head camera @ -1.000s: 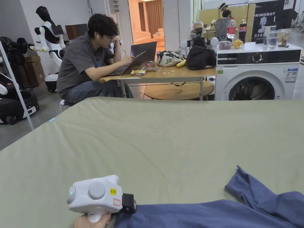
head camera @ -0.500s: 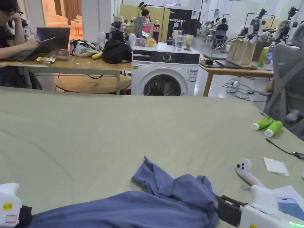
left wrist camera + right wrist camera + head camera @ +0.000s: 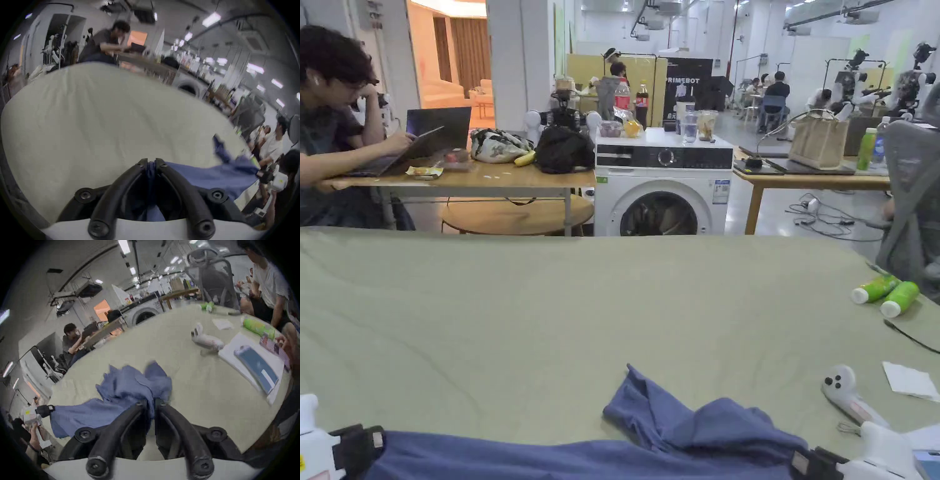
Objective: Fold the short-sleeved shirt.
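Since half a second ago, both claws sit lower and wider at the near edge, with the shirt (image 3: 562, 459) pulled straighter between them. It lies on the bench (image 3: 550, 325), long axis running left to right. Left claw (image 3: 151, 161) is clamped on one end, right claw (image 3: 151, 400) on the bunched other end, so the free cloth lies ahead of both, equally near each.

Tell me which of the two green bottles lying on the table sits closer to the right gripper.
The green bottle on the right of the pair, nearer the table edge; the other green bottle lies just beyond it, farther from the right gripper.
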Motion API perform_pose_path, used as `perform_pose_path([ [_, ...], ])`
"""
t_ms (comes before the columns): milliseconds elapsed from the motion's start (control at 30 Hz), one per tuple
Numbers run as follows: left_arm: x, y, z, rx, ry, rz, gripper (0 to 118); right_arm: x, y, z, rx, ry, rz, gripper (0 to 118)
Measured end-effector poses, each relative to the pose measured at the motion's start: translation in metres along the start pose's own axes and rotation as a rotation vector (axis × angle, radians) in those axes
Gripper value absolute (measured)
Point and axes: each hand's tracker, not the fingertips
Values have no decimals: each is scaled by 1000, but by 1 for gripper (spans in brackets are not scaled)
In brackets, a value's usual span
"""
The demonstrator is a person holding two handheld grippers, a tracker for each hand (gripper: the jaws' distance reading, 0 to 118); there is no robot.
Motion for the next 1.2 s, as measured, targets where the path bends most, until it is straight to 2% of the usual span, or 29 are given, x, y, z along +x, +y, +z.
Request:
perform_pose_path([
  [267, 56, 102, 76, 268, -62, -162, 3, -74, 89, 46, 225, 49, 243, 4],
  [567, 94, 183, 86, 394, -87, -214, 3, -124, 202, 47, 349, 29, 298, 4],
  [900, 123, 261, 17, 385, -20, -234, 3, -164, 284, -7, 390, -26, 341, 4],
  [1067, 132, 278, -24, 378, 90, -277, 3, -175, 309, -55, 372, -35, 366, 4],
  [1200, 132, 292, -53, 368, 89, -279, 3, -181, 330, -91, 360, -39, 346, 4],
])
